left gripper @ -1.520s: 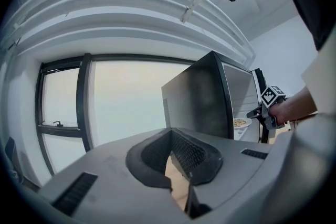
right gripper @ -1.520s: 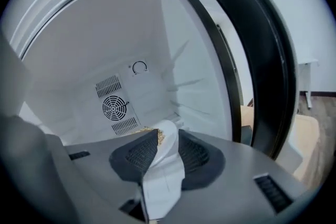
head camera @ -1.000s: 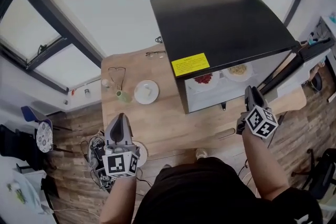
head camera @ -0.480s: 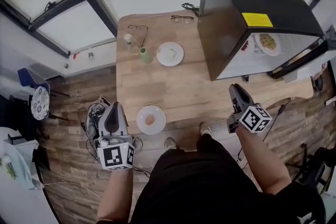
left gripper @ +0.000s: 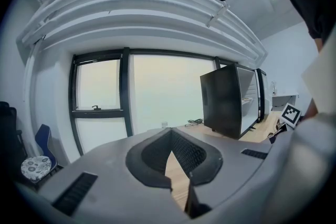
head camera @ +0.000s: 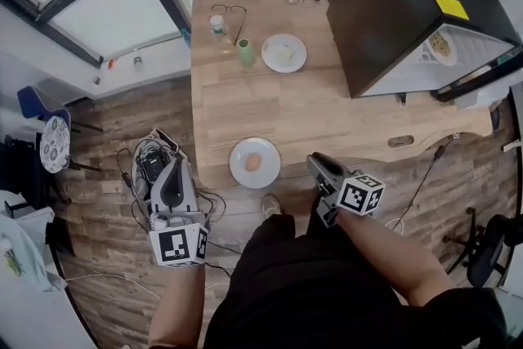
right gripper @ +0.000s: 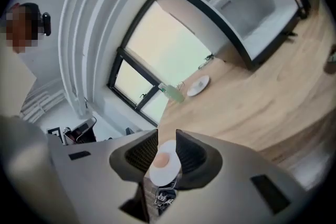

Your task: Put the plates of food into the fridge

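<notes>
A white plate with a round tan piece of food (head camera: pixel 254 163) sits near the table's front edge. A second plate with pale food (head camera: pixel 283 53) lies farther back. The black fridge (head camera: pixel 409 4) stands open at the right, with a plate of noodles (head camera: pixel 441 45) inside. My right gripper (head camera: pixel 313 160) is open, just right of the near plate and apart from it. In the right gripper view that plate (right gripper: pixel 167 165) shows through the gap of the right gripper (right gripper: pixel 167 147). My left gripper (head camera: pixel 172 169) hangs left of the table over the floor, its jaws meeting at the tips and holding nothing.
A green bottle (head camera: pixel 246 52), a clear bottle (head camera: pixel 216 24) and two pairs of glasses (head camera: pixel 231 10) lie at the table's back. Cables and a box (head camera: pixel 151 167) sit on the floor by the left gripper. The wooden table (head camera: pixel 327 118) has a bare middle.
Both grippers have drawn back from the fridge toward the table's front edge. The right one swung left to beside the near plate, and the left one now hangs off the table's left side.
</notes>
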Demonstrator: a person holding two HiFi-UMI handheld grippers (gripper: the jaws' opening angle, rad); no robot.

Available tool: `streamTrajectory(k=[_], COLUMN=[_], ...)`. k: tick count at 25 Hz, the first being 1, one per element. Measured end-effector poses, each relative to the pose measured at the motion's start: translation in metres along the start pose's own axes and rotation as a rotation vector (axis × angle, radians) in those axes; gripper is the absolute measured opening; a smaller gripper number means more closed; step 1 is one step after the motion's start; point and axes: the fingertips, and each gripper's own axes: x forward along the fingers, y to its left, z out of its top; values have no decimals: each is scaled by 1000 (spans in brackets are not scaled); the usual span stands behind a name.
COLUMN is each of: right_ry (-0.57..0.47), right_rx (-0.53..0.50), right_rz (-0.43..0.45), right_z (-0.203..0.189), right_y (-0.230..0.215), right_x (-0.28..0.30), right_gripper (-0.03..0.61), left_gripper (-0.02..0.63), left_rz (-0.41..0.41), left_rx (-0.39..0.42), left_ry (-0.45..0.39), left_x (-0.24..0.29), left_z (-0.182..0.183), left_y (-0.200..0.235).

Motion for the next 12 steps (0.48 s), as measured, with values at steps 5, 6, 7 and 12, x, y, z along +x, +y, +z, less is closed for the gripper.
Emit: streamTrajectory(k=[5,6,7,12], right_ry=[80,91,99,102], right_rx=[151,180,204,304], right_rz=[-29,-38,-44,-45], right_z=[-75,-87,-97,-121], right_y=[-8,-11,-13,-20], right_x=[26,31,36,66], right_gripper=[124,130,146,156], left_gripper=[5,5,5,5], left_rz=[-4,1,7,18], left_rx=[34,40,47,77], left_ry=[39,47,55,93], left_x=[-20,-24,-27,-39], left_z=[-7,-8,-10,-21], left_y=[18,23,28,41])
